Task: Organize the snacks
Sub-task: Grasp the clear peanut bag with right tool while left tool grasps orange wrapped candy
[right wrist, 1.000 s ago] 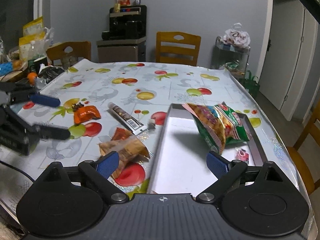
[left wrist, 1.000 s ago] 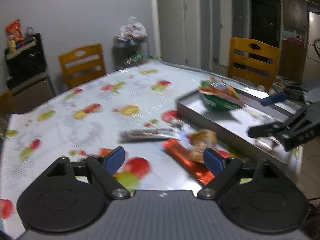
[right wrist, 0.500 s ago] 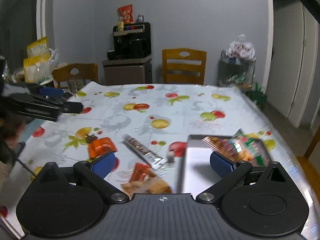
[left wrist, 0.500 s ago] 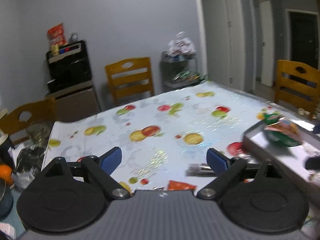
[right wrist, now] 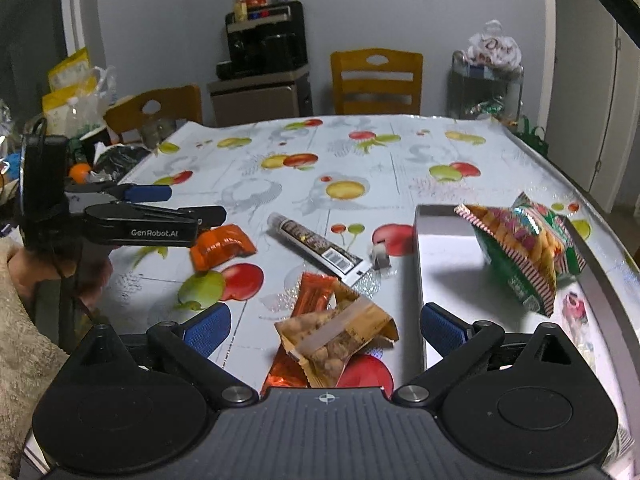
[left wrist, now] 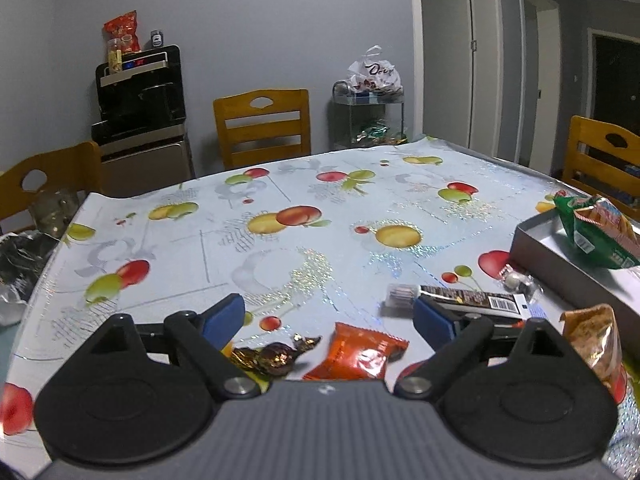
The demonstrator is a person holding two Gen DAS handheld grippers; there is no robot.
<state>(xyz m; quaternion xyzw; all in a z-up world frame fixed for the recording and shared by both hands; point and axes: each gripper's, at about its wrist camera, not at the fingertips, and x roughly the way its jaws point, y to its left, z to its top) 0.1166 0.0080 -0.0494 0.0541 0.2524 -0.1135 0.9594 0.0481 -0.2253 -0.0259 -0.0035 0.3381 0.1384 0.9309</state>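
Note:
My left gripper is open just above the table, over an orange packet and a brown foil candy. A dark bar lies past its right finger. In the right wrist view the left gripper hovers over that orange packet. My right gripper is open, with a brown nut bag and an orange-red wrapper lying between its fingers, not pinched. The grey tray on the right holds a green snack bag and a small pink candy.
A small clear-wrapped candy lies beside the tray's near-left corner. Wooden chairs ring the fruit-print table. Bags, an orange and clutter crowd the left side. A hand and fuzzy sleeve hold the left gripper.
The left gripper swung away from the tray to the left and came down over the orange packet. The right gripper drew back from the tray to above the brown nut bag.

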